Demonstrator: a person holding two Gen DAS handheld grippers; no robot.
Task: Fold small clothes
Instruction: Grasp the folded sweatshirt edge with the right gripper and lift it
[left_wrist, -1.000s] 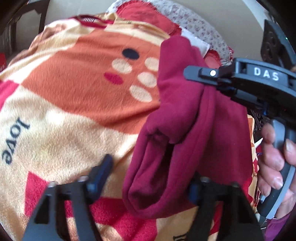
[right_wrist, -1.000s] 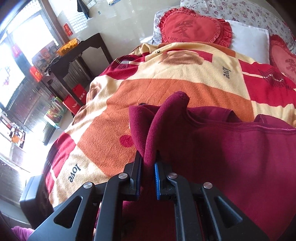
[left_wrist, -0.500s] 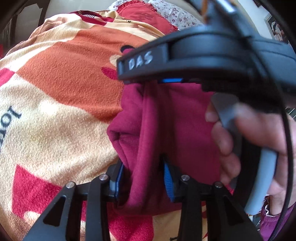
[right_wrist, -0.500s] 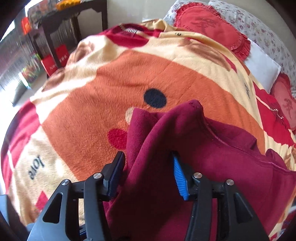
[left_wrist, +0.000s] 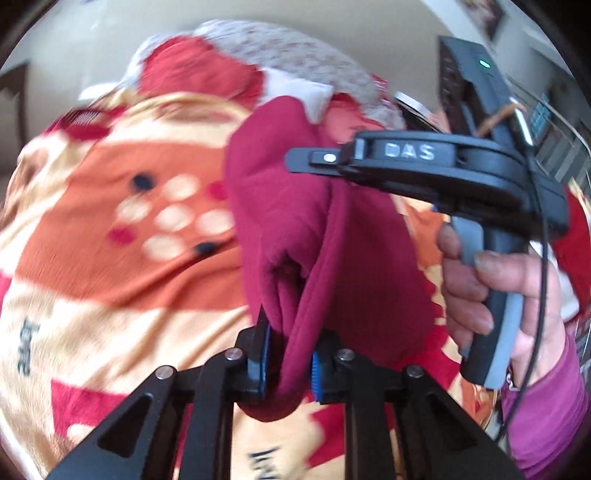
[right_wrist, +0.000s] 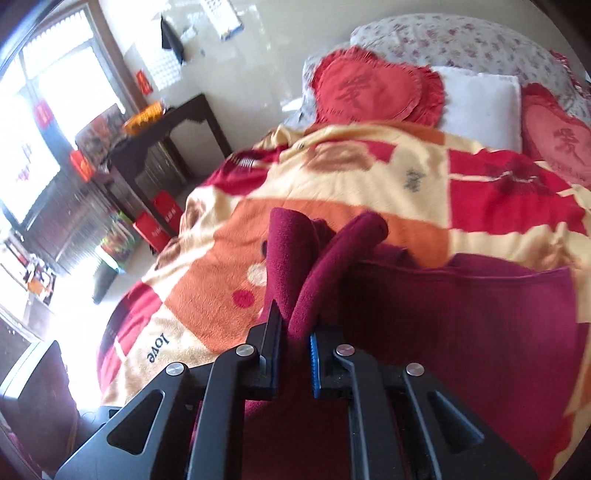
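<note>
L hand-held gripper (left_wrist: 290, 360): jaws closing on a bunched fold of the maroon garment (left_wrist: 295, 229), cloth between the blue pads, pads look pressed on it. R hand-held gripper (right_wrist: 295, 356): clamped tight on another fold of the same garment (right_wrist: 461, 314), fabric pinched between the fingers, two rolled edges sticking up just past the tips. In L wrist view the R unit also shows (left_wrist: 314, 162), upper right, side-on, marked "DAS", tips buried in the top of the garment; person's hand (left_wrist: 491, 291) wraps its grey grip, magenta sleeve (left_wrist: 546, 413) below, thin black cable running down past the hand. Garment hangs between the two grippers, bunched and vertical, lower end drooping under the L fingers, above the blanket (left_wrist: 92, 258); rest of it spreads wide to the right in R wrist view, whether that part rests on the bed can't tell. Blanket is orange/cream/red fleece w/ "love" print, covering the bed. Far end: two red heart cushions (right_wrist: 373, 92), white pillow (right_wrist: 480, 103), floral bedding behind. Left of bed in R view: dark wood side table (right_wrist: 173, 122) w/ orange basket on top, bright window beyond. L view motion-blurred.
</note>
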